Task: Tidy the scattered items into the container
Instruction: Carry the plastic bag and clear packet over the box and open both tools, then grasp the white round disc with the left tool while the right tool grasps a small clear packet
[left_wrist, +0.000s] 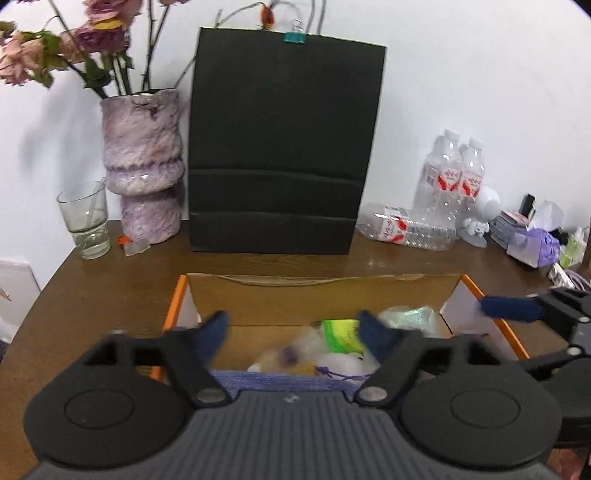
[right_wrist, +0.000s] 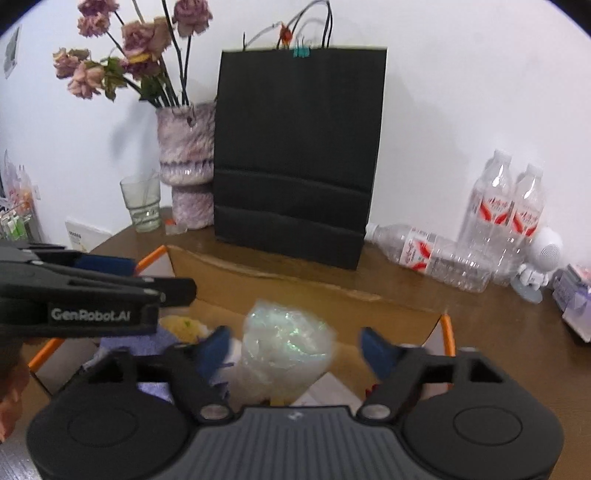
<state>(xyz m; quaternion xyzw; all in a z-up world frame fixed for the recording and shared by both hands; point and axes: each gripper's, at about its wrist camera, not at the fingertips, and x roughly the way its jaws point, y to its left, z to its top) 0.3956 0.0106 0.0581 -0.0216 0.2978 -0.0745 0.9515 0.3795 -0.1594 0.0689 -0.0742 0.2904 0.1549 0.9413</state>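
An open cardboard box with orange edges (left_wrist: 325, 295) sits on the brown table; it also shows in the right wrist view (right_wrist: 295, 291). Inside lie a green packet (left_wrist: 340, 334), a clear iridescent plastic bag (right_wrist: 288, 347), a purple knitted item (left_wrist: 280, 380) and other small things. My left gripper (left_wrist: 293, 334) is open and empty above the box's near side. My right gripper (right_wrist: 295, 349) is open above the box, the plastic bag between its fingers but untouched. The right gripper's finger (left_wrist: 513, 308) reaches in over the box's right edge.
A tall black paper bag (left_wrist: 284, 147) stands behind the box. A purple vase with dried roses (left_wrist: 144, 166) and a glass (left_wrist: 86, 221) stand back left. Water bottles (left_wrist: 450, 177), one lying down (left_wrist: 406, 227), a white figurine (left_wrist: 484, 210) and small packages (left_wrist: 532, 236) are back right.
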